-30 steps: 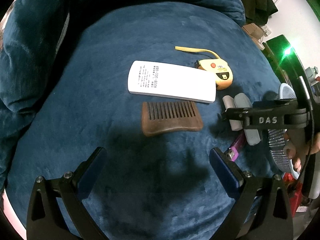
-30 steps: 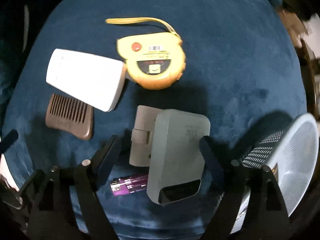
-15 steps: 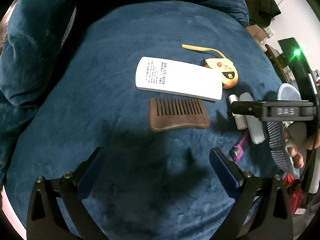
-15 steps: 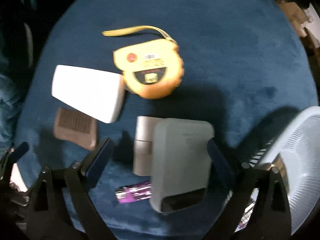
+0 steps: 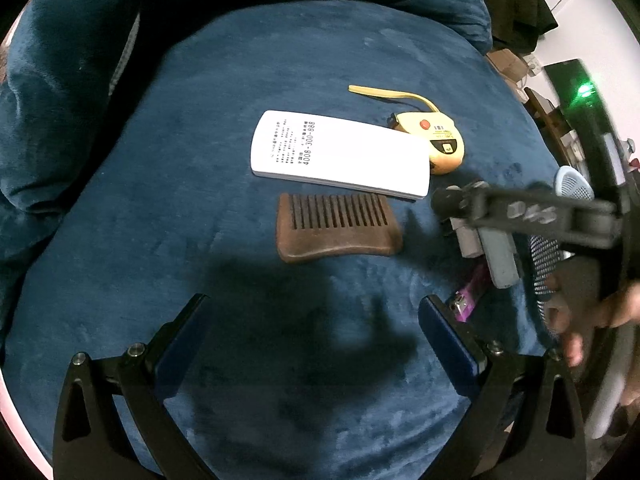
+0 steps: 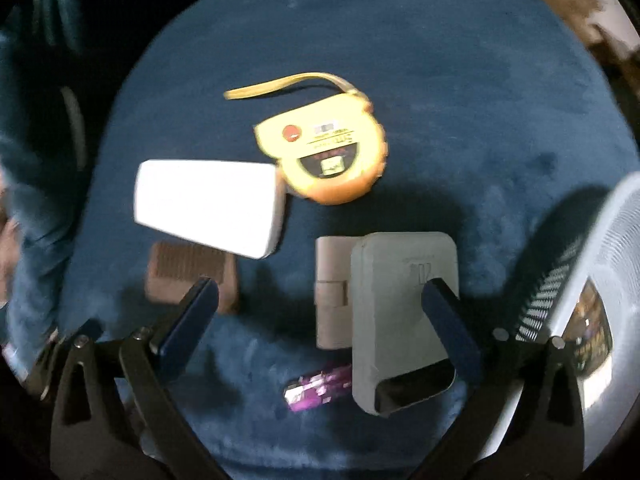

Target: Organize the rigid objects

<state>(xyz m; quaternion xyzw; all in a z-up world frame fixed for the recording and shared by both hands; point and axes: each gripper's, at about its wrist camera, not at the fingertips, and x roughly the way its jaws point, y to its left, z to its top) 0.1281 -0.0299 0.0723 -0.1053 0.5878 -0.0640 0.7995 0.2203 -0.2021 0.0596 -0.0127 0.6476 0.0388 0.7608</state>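
A blue plush cushion carries everything. In the left wrist view a white remote lies flat with its long axis running left to right, printed text at its left end. A yellow tape measure touches its right end, its strap trailing up and left. Just below the remote sits a brown wooden comb, teeth pointing up toward the remote, its long axis parallel to it. To the right lie a grey power bank on a paler grey case, and a purple lighter just below them, partly hidden. A white mesh basket stands at the right edge of the cushion.

The left claw hangs wide open over bare plush, nothing between its blue pads. The right claw crosses the right side of that view as a black bar, held by a hand, and covers the top of the power bank.

From the right wrist, the right claw is spread fully wide and grips nothing. Its right finger overlaps the power bank, a smooth rounded slab with its long axis running away from the camera; whether they touch cannot be told. The case sits partly under its left edge, the lighter by its near corner. The view is blurred.
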